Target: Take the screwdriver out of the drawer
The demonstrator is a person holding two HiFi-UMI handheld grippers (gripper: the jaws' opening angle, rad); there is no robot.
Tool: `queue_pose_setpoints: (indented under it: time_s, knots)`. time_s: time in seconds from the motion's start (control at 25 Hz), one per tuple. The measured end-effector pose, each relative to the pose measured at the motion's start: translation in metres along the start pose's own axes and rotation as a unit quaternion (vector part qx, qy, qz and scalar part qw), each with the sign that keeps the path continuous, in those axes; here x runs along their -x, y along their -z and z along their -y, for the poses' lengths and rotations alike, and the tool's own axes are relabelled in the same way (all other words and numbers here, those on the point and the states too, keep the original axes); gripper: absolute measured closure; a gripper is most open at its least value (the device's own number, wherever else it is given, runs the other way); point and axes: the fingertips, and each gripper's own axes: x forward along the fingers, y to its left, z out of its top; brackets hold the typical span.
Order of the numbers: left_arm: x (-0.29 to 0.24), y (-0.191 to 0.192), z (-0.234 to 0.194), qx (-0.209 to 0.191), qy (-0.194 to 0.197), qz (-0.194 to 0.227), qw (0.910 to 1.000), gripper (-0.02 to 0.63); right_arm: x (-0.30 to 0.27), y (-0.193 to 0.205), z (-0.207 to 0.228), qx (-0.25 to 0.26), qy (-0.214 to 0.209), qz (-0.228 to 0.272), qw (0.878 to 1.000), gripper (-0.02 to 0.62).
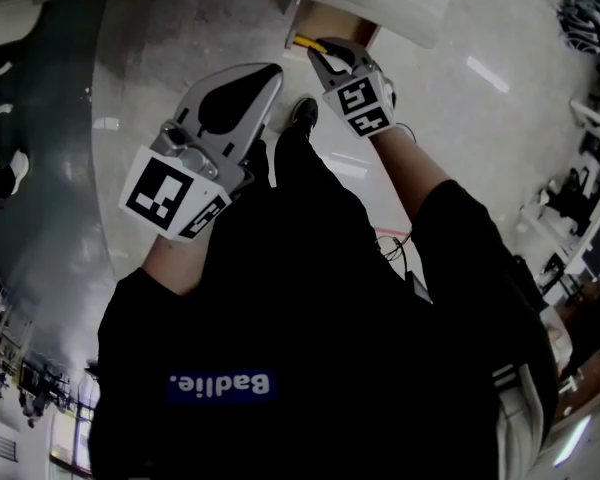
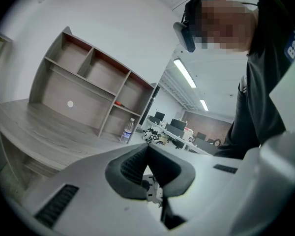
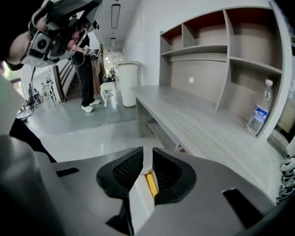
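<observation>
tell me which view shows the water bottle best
The right gripper view. There the water bottle stands upright and fairly large on the desk by the shelf unit, with its cap and blue label clear. The left gripper view shows it small and far off. The head view doesn't show it.

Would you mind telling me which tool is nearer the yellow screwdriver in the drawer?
Right. The right tool is at the drawer, the yellow screwdriver showing between its jaws. The left tool hangs back, outside the drawer and apart from the screwdriver.
</observation>
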Motion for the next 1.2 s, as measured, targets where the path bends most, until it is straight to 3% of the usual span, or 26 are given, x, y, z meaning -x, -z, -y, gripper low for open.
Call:
queue_pose_setpoints:
  time_s: [0.4,0.8,1.0,1.2]
  knots:
    - [0.01,0.012,-0.023,0.008,-0.022,-0.01,0.9997,0.604,-0.058,0.057,-0.003,0.07,-0.041,-0.101,0.992,0.486]
    - [0.016,0.019,-0.039,0.019,-0.039,-0.011,0.999,0.604,-0.099,0.105,-0.001,0.14,-0.079,-0.195,0.968,0.469]
    - [0.022,0.022,-0.043,0.022,-0.047,-0.015,0.9986,0.604,-0.113,0.125,0.005,0.118,-0.096,-0.233,0.96,0.455]
    - [0.029,0.025,-0.045,0.022,-0.054,-0.018,0.9981,0.604,-0.12,0.143,0.004,0.127,-0.12,-0.269,0.947,0.442]
